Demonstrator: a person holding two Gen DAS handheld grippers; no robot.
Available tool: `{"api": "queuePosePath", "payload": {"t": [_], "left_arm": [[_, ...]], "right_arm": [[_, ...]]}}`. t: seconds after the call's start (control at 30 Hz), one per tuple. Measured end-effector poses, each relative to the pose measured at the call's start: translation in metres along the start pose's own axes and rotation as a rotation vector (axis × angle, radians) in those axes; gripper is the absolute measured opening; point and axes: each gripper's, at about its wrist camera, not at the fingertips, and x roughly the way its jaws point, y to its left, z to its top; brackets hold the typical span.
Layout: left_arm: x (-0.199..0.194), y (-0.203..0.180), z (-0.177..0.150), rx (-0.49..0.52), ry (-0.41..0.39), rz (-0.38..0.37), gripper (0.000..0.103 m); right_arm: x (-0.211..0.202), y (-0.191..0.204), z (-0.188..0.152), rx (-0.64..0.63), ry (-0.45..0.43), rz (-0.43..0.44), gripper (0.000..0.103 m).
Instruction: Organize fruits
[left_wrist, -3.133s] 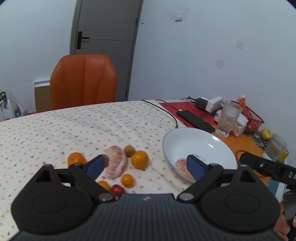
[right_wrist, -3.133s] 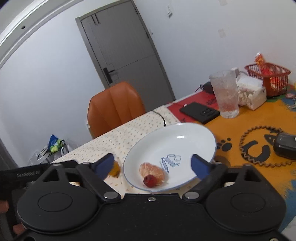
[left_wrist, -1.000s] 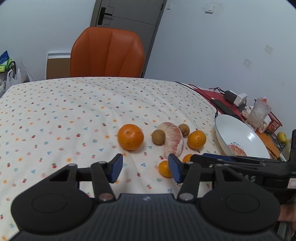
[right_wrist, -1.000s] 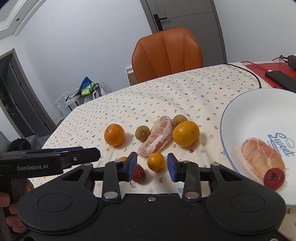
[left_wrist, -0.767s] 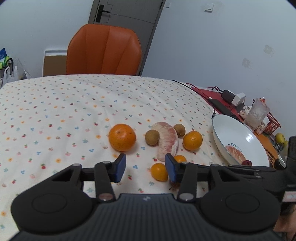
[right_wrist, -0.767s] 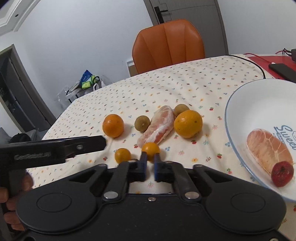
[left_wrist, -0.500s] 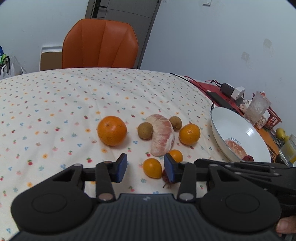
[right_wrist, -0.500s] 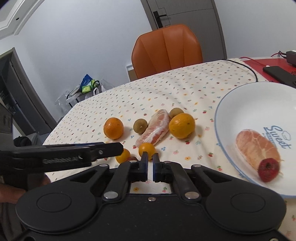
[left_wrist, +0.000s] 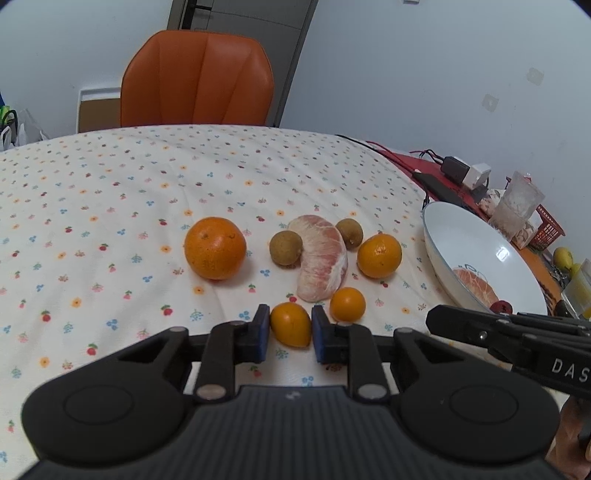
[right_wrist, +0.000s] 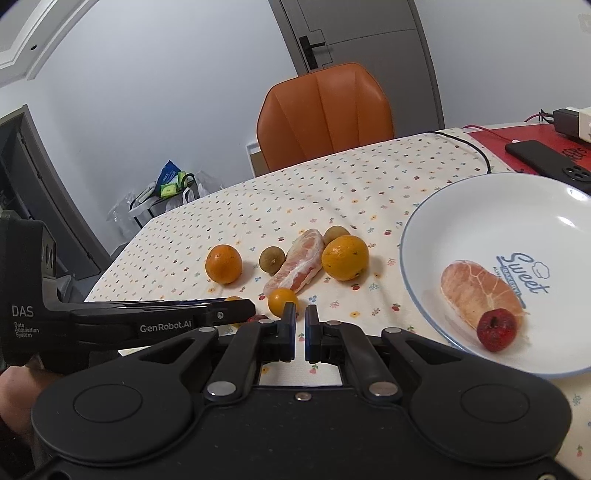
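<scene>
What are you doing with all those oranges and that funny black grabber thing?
A person is sorting fruit off the tablecloth into the white plate. The left gripper has just closed on a small orange fruit. The right gripper is shut with nothing in it. The plate already holds a peeled pomelo piece and a small red fruit. Two bigger oranges, two brown round fruits, another pomelo piece and another small orange fruit still wait on the cloth.
</scene>
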Motion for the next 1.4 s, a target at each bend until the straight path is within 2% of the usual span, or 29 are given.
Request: {"api": "queuePosePath", "payload": {"t": [0.57, 1.13, 1.17, 1.23, 1.27, 1.4], "left_arm": [[-0.04, -0.025, 0.009, 0.034, -0.082, -0.029, 0.022], [-0.051, -0.062, 0.018, 0.078, -0.132, -0.06, 0.022], [-0.051, -0.061, 0.018, 0.076, -0.132, -0.056, 0.022], [-0.052, -0.057, 0.018, 0.07, -0.132, -0.049, 0.022], [-0.052, -0.055, 0.017, 0.067, -0.132, -0.045, 0.022], [-0.055, -0.044, 0.016, 0.053, -0.132, -0.028, 0.022]], "right_arm": [[-0.025, -0.004, 0.001, 0.004, -0.05, -0.001, 0.003], [-0.063, -0.028, 0.002, 0.02, -0.111, -0.023, 0.002], [-0.064, -0.029, 0.001, 0.019, -0.11, -0.026, 0.003], [-0.063, -0.031, 0.0, 0.025, -0.101, -0.019, 0.013], [-0.061, -0.031, -0.001, 0.024, -0.095, -0.017, 0.014], [-0.05, -0.021, -0.004, 0.004, -0.068, 0.013, 0.041]]}}
